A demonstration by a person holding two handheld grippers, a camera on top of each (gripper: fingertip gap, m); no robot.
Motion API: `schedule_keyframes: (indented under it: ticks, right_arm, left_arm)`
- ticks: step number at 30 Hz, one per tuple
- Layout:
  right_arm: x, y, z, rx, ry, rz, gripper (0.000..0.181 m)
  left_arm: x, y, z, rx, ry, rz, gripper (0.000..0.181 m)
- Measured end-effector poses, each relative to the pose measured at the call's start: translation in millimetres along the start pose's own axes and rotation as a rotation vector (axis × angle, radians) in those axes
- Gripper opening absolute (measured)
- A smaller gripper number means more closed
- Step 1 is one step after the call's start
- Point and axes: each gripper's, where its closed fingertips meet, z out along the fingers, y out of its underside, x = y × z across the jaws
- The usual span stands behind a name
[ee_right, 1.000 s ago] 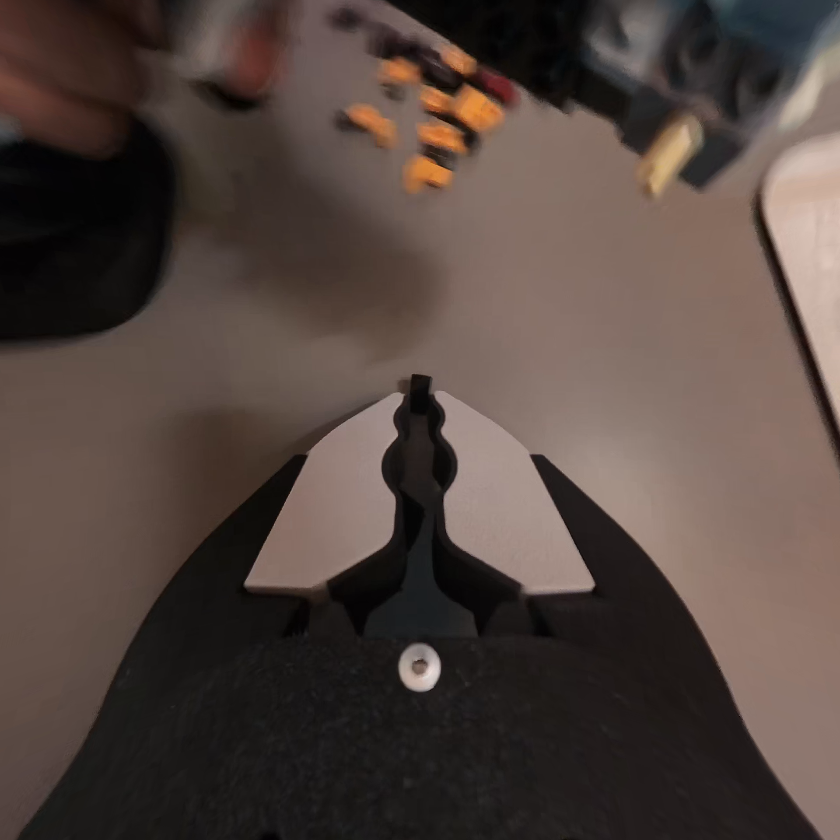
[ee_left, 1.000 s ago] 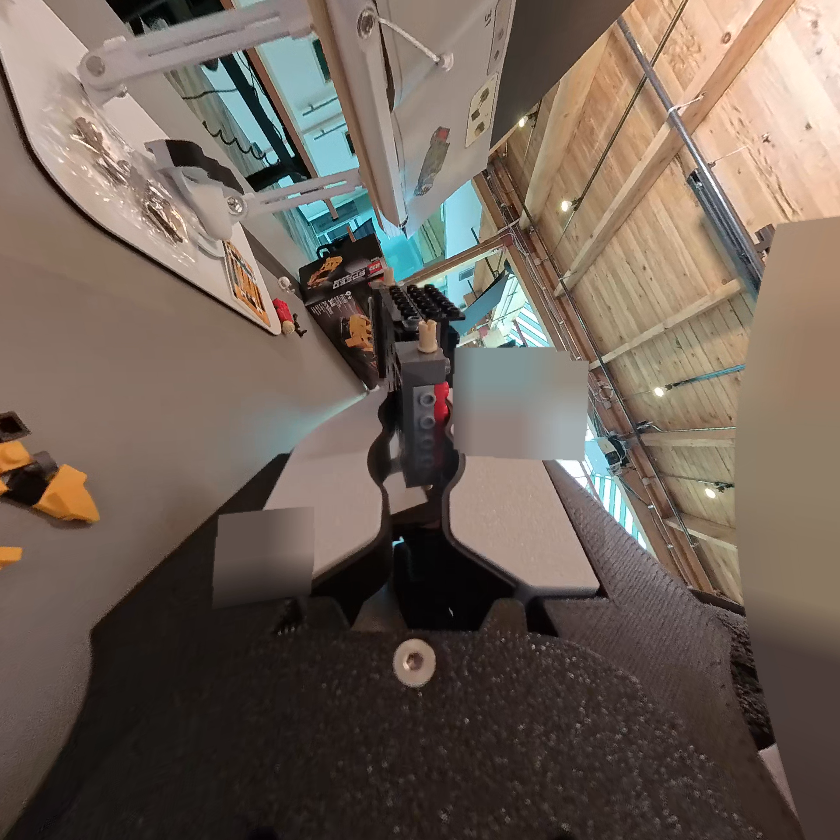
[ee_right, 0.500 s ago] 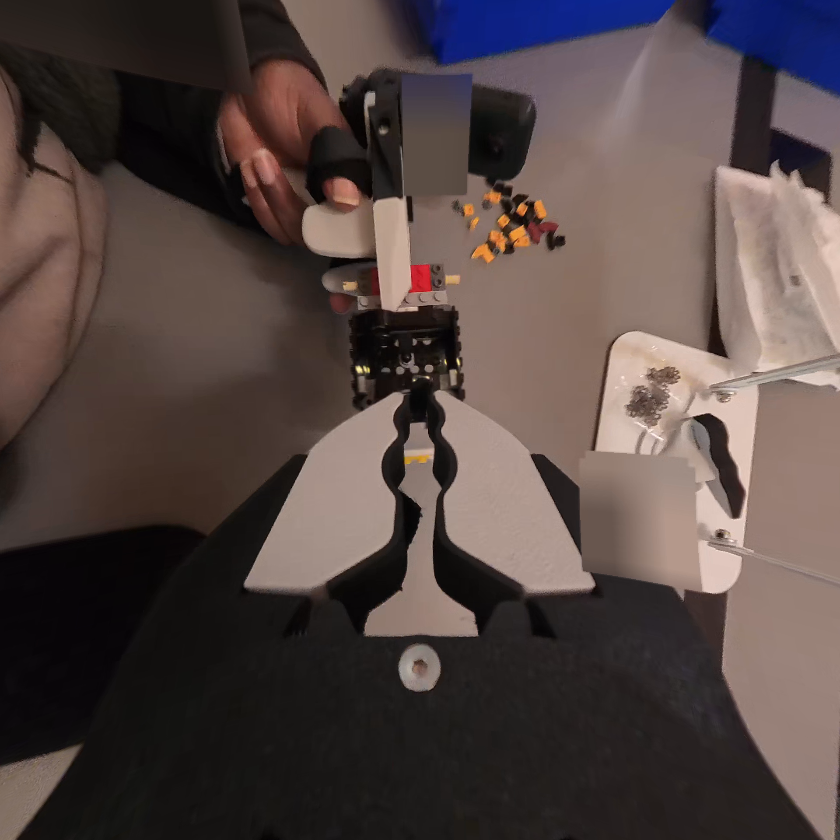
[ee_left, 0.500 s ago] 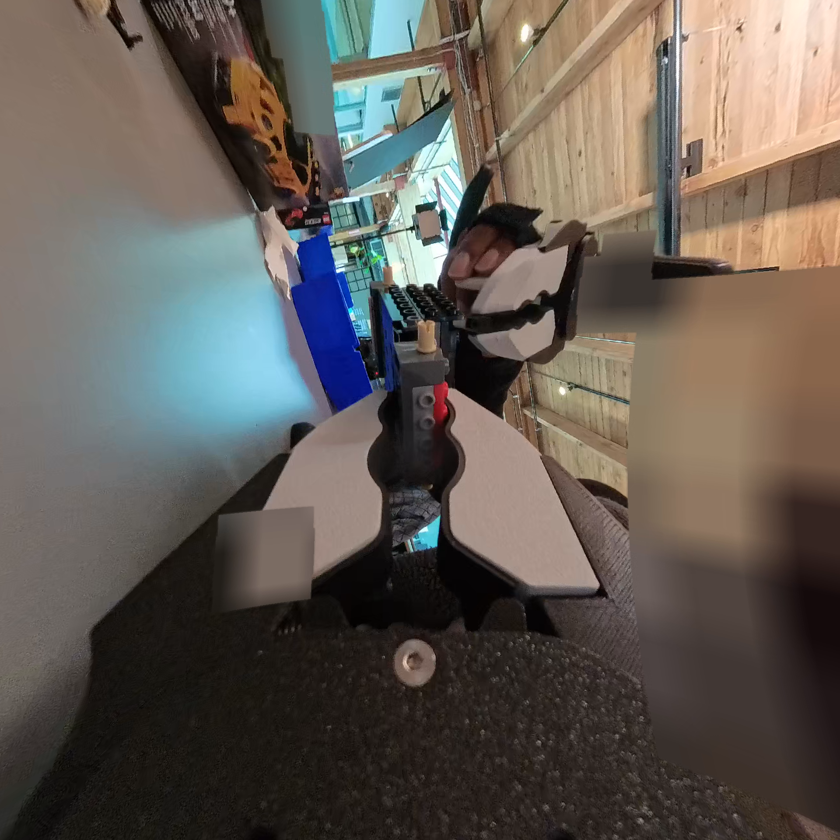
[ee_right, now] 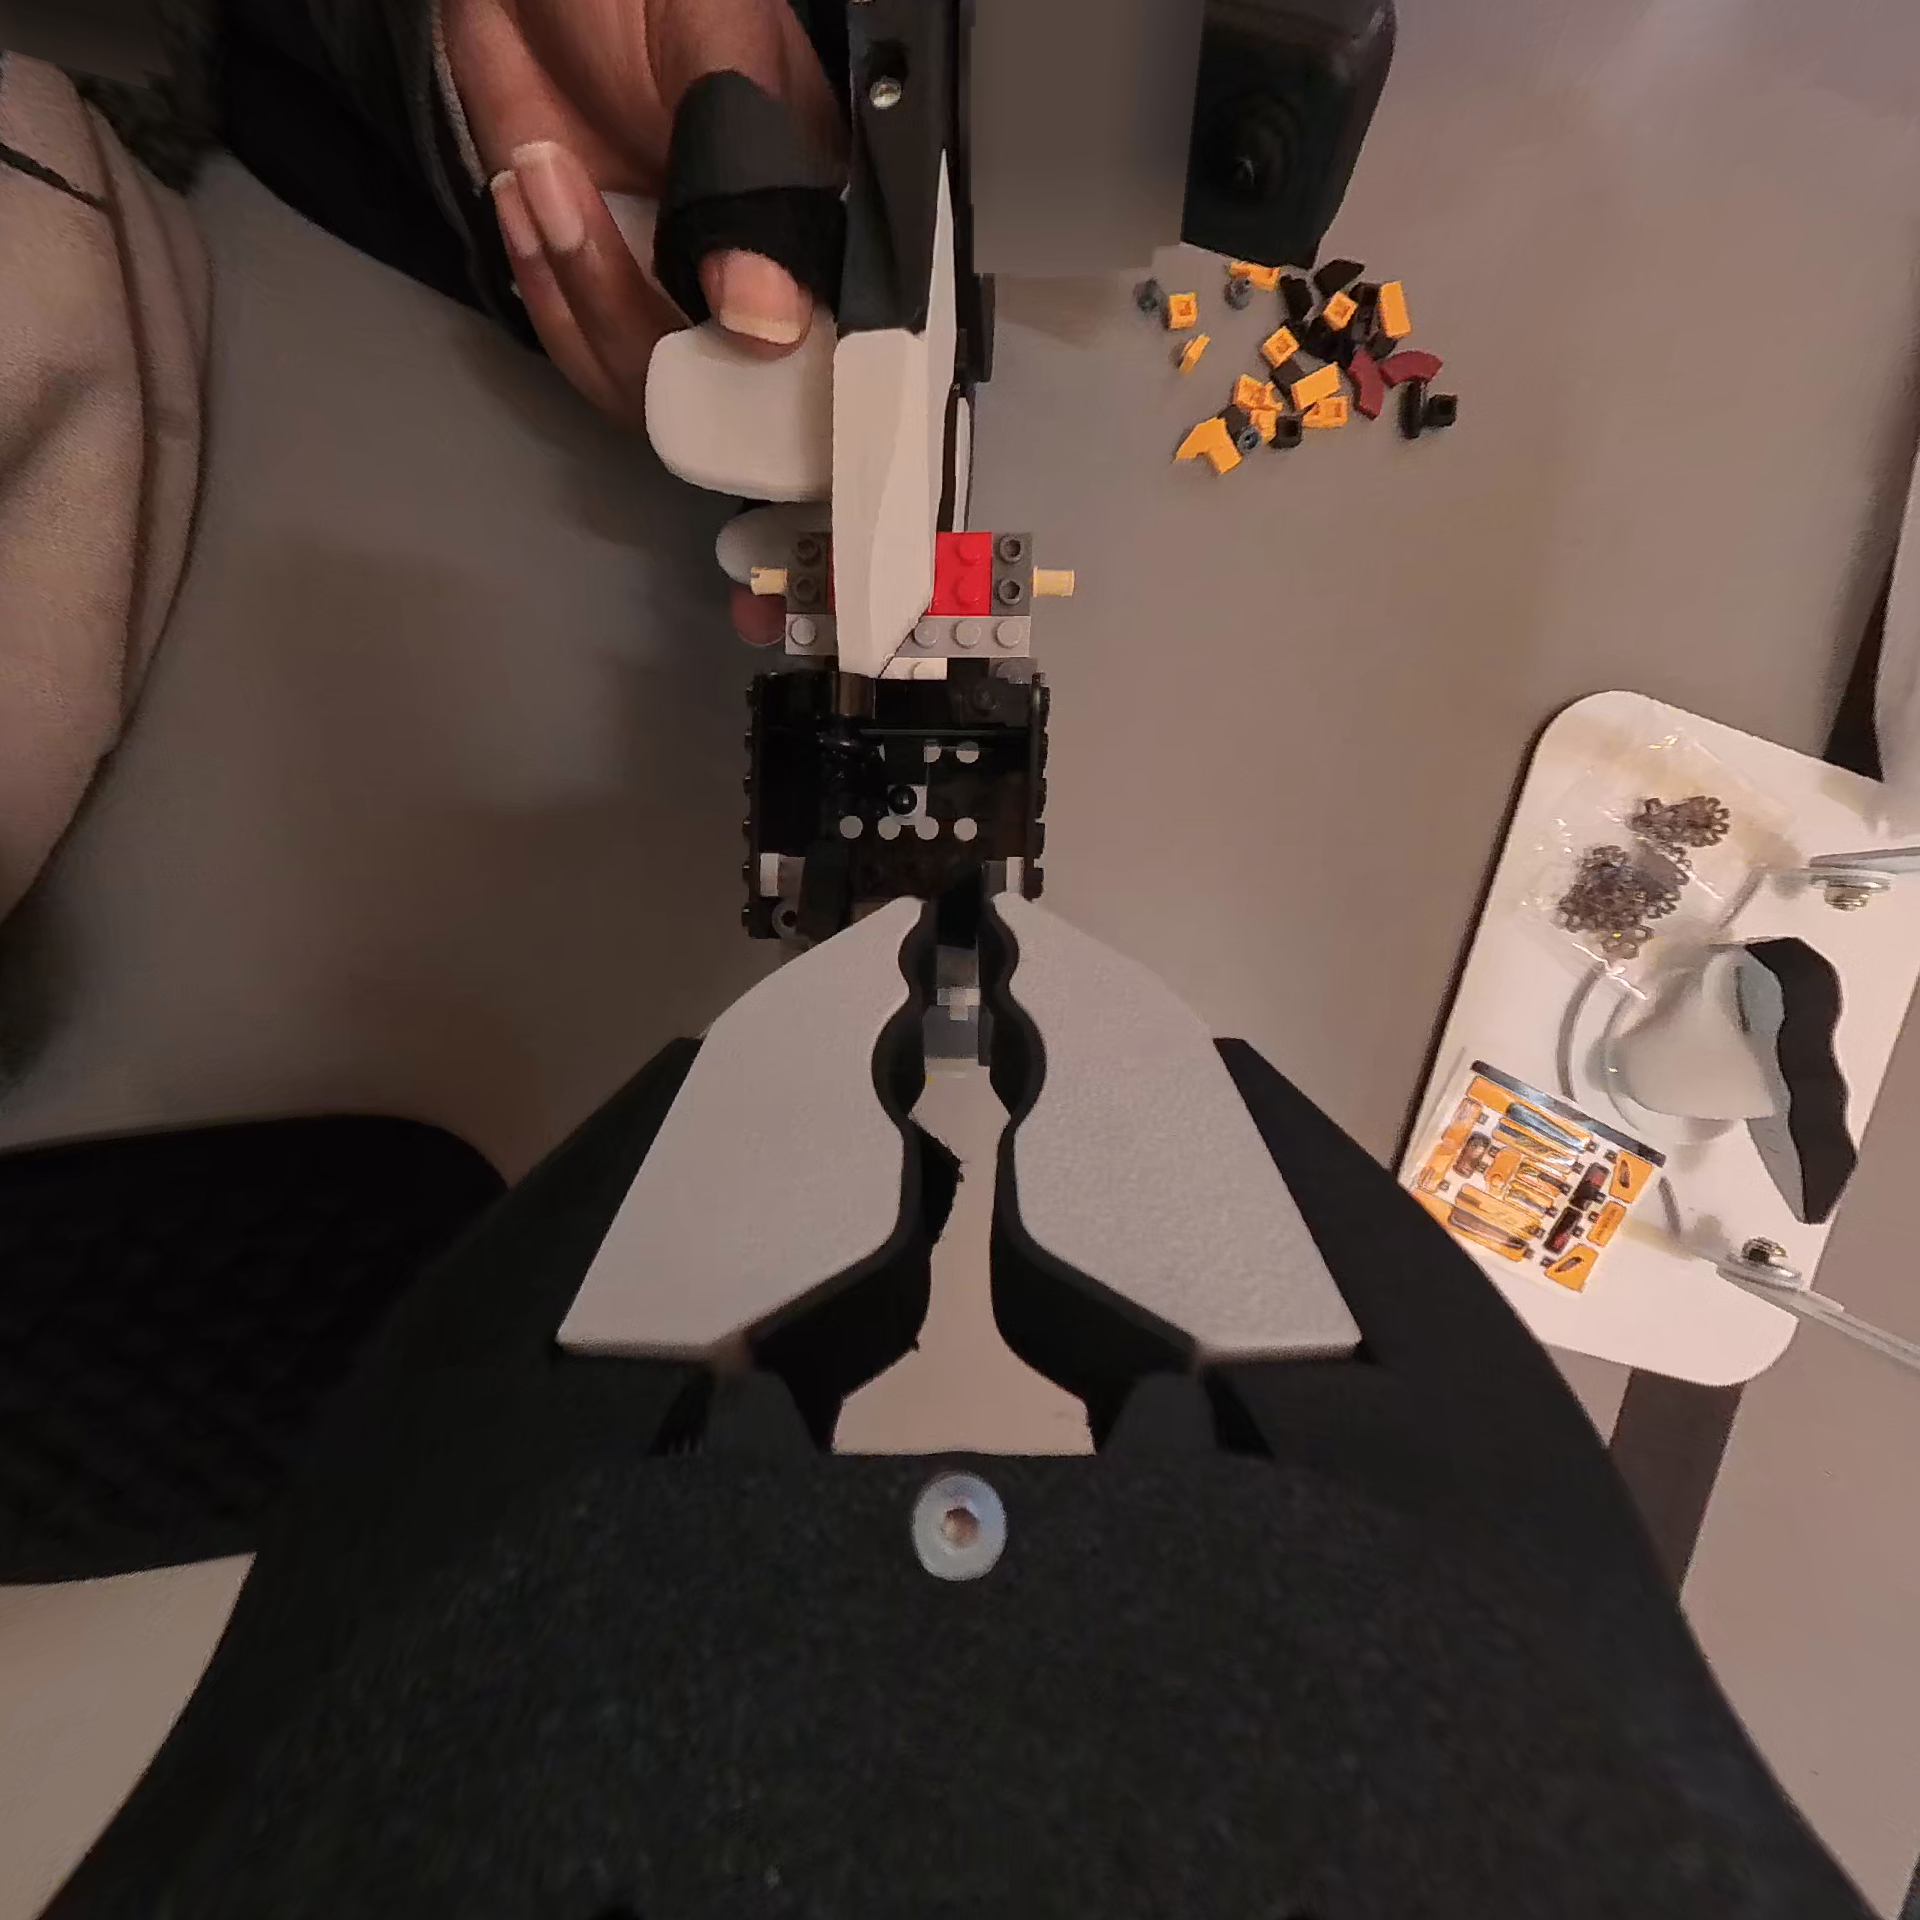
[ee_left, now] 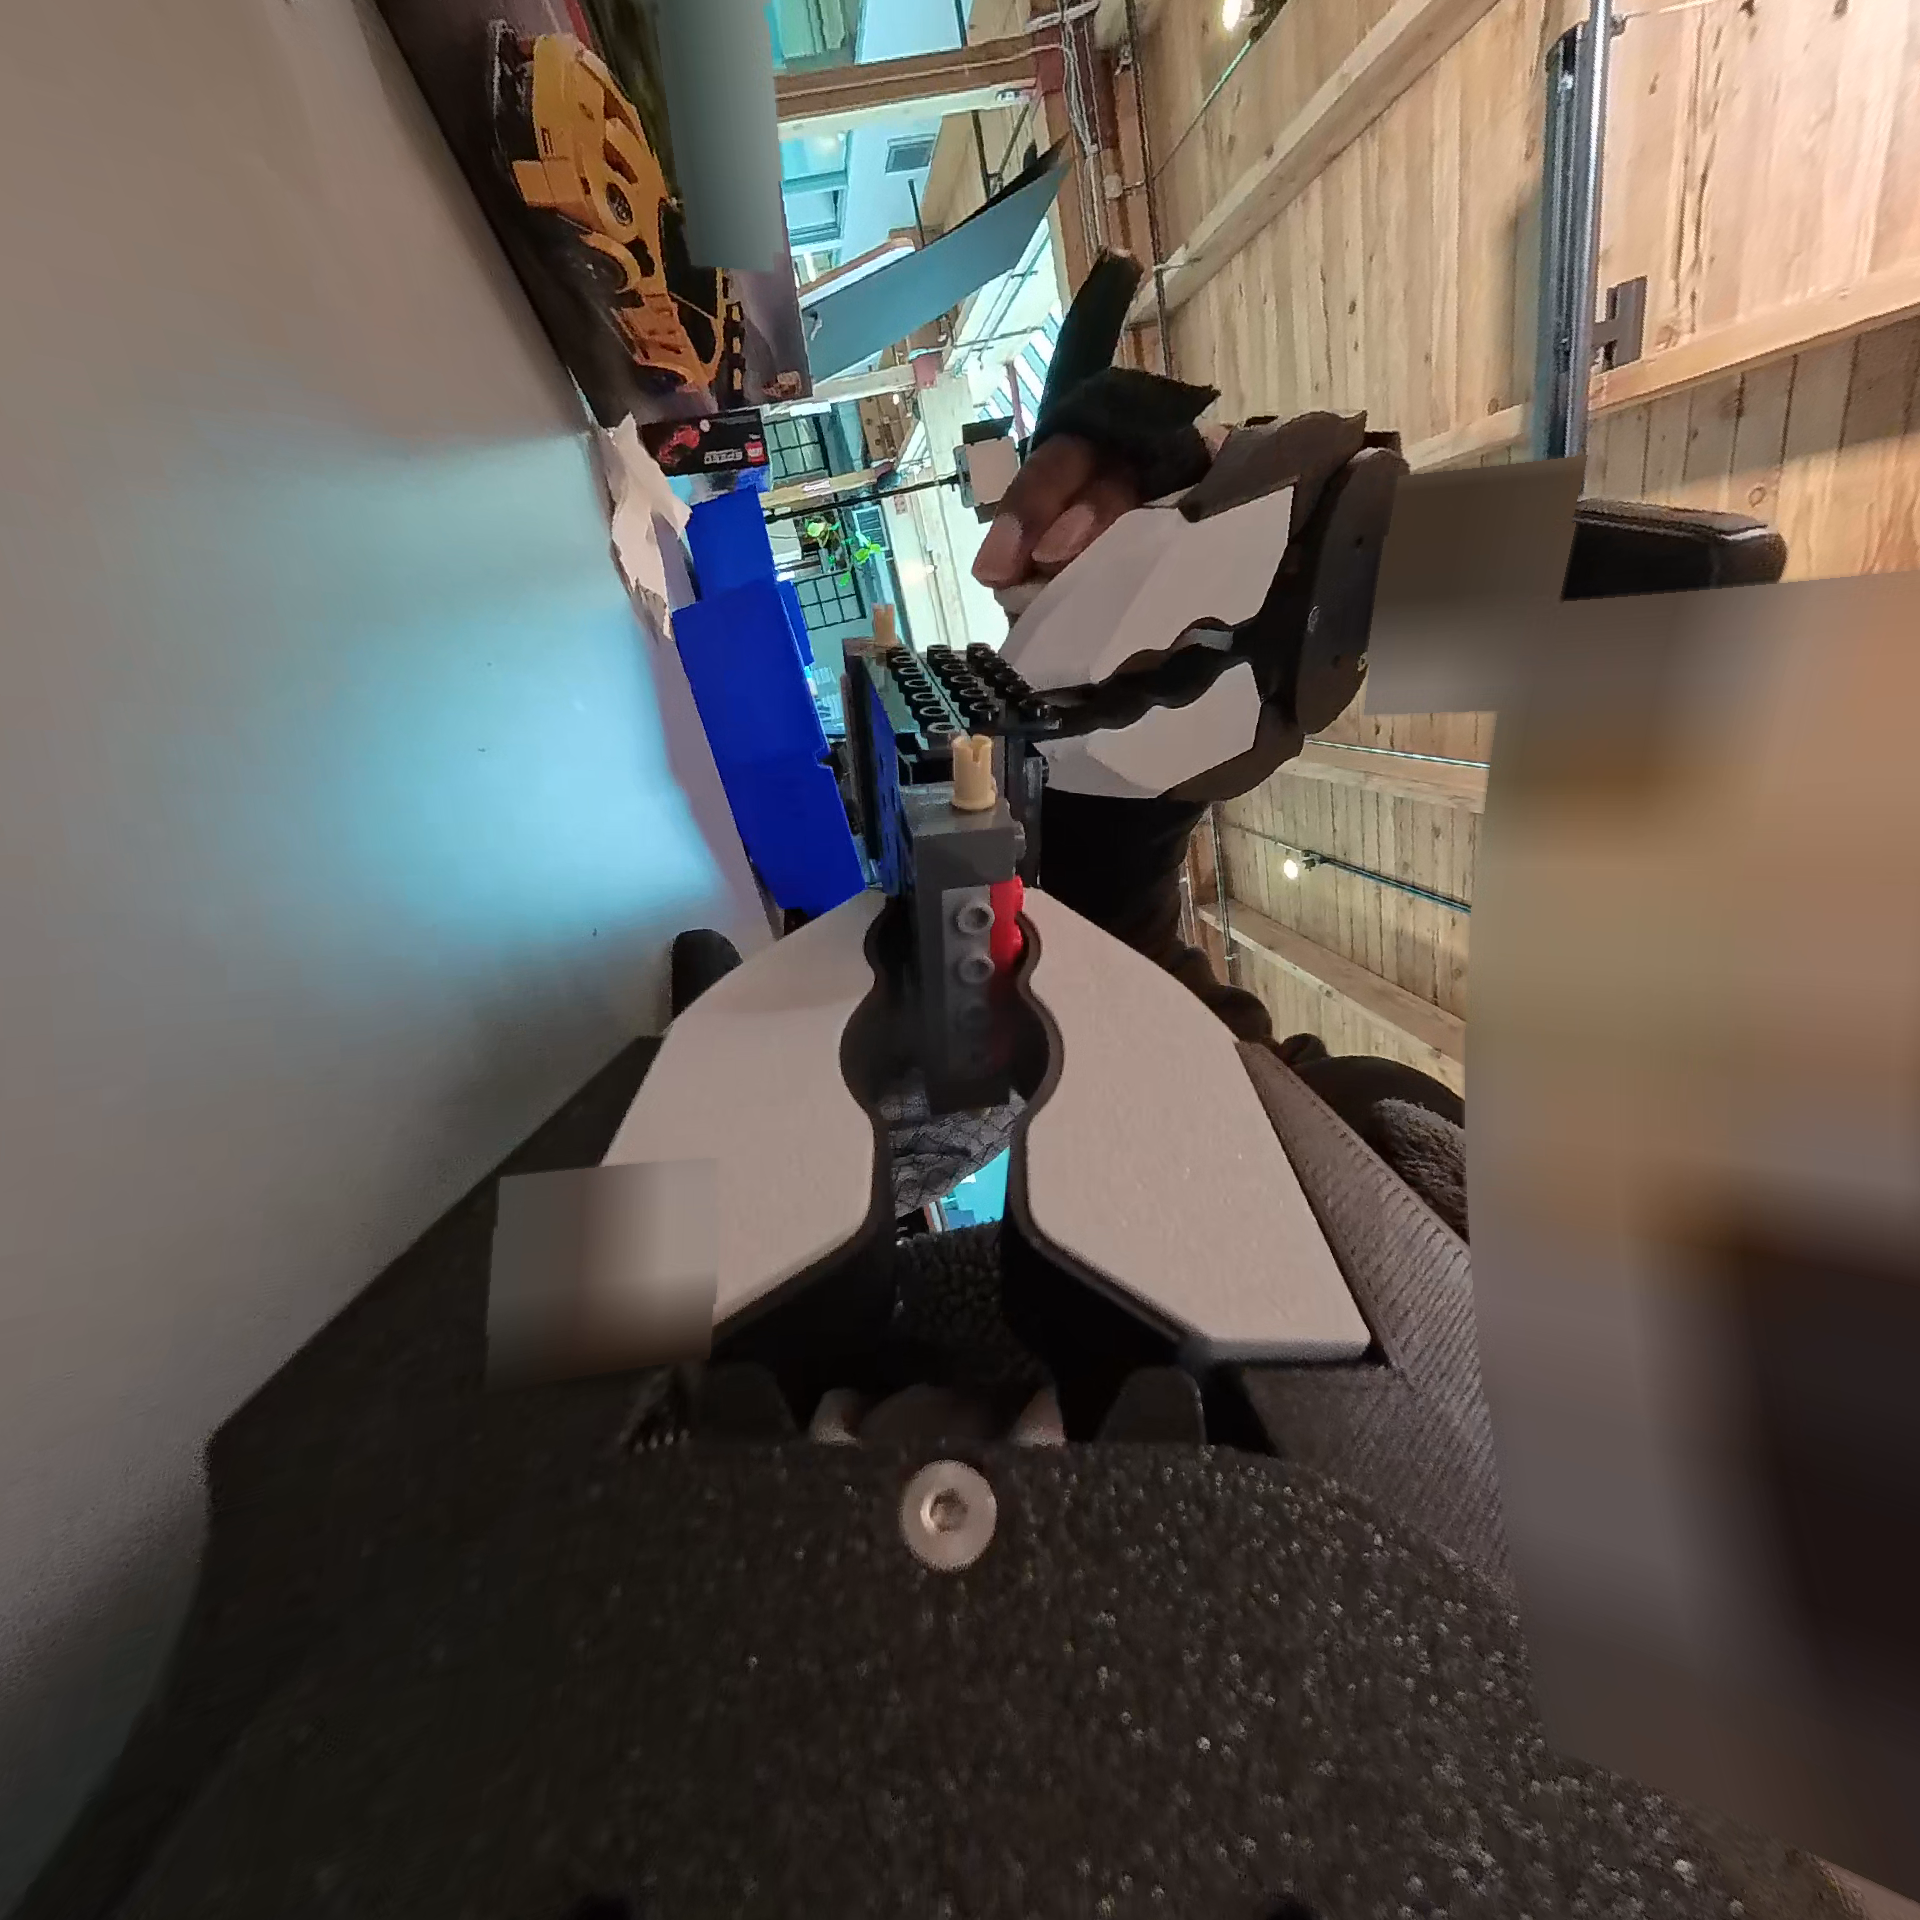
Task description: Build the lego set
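Hanging in the air between both tools, the half-built lego car [ee_right: 899, 769] is lying lengthwise from the left gripper [ee_left: 951, 935] — clamping its grey-and-red end — straight toward the right gripper [ee_right: 954, 920], which is pinching the opposite black end above the tabletop [ee_right: 1351, 644].

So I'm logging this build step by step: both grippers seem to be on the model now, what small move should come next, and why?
Probably press the right gripper gently toward the model to seat the small piece in its tips. The left gripper is shut on the model's grey and red end, bracing it above the table, and the piece already meets the black end, though whether it is fully seated cannot be told.
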Motion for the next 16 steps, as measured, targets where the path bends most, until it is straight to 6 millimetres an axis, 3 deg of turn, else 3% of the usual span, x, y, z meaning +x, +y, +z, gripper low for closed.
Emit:
schedule_keyframes:
  ticks: [1,16]
  right_arm:
    - [-0.2,0.5,0.5,-0.008,-0.002,-0.003,0.007]
    - [-4.4,5.3,1.7,-0.108,-0.023,-0.042,0.008]
  left_arm:
    - [-0.5,0.5,0.2,-0.003,-0.003,0.002,0.017]
    - [-2.9,6.7,2.7,-0.03,-0.013,-0.001,0.018]
